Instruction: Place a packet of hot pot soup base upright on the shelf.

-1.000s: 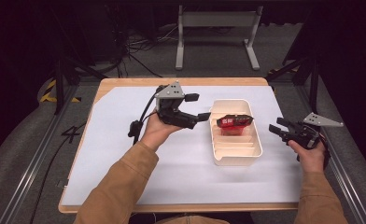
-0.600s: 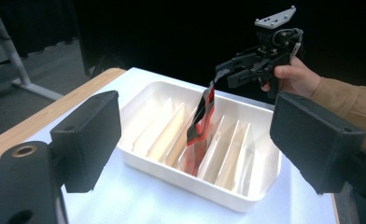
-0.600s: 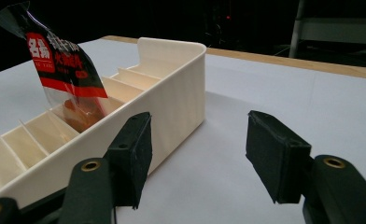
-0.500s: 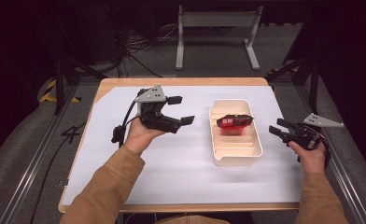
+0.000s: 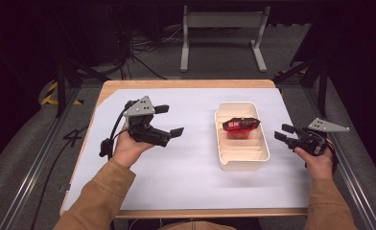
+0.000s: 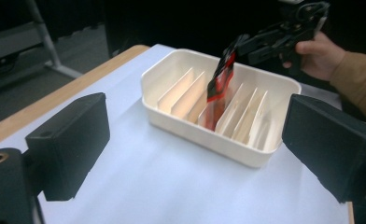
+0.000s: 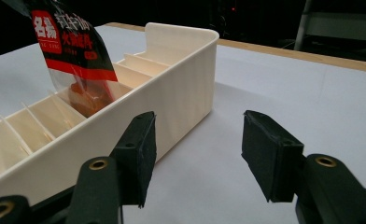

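One red snack bag [image 5: 240, 126] stands in my white tray [image 5: 243, 160] (dividers prop it up); my left tool [image 5: 169, 120] and right tool [image 5: 281, 132] gape empty.

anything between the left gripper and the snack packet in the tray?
Only the tray's near wall and the bare white table. The left gripper, jaws open, faces the snack packet, which stands in a slot between dividers.

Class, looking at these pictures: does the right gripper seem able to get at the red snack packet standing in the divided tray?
Probably yes. The right gripper is open beside the tray, and the red snack packet sticks up above the dividers with nothing over it. The tray wall lies between, so it would likely come over the rim.
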`<act>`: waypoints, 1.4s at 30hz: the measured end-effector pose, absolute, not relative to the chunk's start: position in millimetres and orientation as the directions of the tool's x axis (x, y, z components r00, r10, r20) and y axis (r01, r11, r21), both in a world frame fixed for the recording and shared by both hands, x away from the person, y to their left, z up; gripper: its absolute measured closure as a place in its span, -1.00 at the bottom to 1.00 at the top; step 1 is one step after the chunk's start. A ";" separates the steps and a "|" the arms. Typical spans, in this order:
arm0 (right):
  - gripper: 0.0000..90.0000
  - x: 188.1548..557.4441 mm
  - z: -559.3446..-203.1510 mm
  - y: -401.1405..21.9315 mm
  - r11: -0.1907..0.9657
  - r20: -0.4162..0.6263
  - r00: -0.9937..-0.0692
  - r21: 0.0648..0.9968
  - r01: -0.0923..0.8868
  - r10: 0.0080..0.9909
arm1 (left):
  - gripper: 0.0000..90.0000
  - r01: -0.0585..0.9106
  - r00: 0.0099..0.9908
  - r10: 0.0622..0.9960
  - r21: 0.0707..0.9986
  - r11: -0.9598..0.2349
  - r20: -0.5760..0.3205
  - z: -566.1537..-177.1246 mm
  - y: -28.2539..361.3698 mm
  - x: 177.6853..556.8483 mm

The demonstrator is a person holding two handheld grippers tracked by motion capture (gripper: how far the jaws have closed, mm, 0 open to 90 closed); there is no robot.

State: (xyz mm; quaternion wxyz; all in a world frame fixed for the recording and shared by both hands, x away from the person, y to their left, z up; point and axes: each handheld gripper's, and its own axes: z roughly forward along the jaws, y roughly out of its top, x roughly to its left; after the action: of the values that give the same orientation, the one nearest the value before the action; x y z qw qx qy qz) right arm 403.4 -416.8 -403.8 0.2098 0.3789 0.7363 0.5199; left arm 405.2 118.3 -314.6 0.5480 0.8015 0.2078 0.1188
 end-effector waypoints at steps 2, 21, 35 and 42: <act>0.03 403.0 -404.2 -416.5 0.177 0.080 -0.627 0.925 0.337 0.775 | -0.83 0.222 0.874 0.483 0.924 -0.310 -0.048 -321.4 124.4 404.2; 0.00 401.7 -409.7 -412.4 0.200 0.072 -0.633 0.916 0.348 0.771 | -0.83 0.308 0.804 0.580 0.925 -0.222 -0.128 -385.5 179.9 400.4; -0.03 401.3 -415.5 -408.1 0.231 0.058 -0.640 0.905 0.358 0.766 | -0.83 0.351 0.776 0.618 0.899 -0.261 -0.124 -419.0 182.2 393.9; -0.05 401.7 -417.8 -405.4 0.244 0.051 -0.645 0.901 0.359 0.762 | -0.83 0.384 0.767 0.626 0.882 -0.272 -0.141 -434.0 180.7 393.2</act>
State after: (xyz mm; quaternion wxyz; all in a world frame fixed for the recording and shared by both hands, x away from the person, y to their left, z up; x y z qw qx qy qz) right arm 401.7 -405.4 -417.8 0.2045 0.3681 0.7616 0.4927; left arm 393.2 180.7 -434.0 0.5114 0.7885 0.3205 0.1183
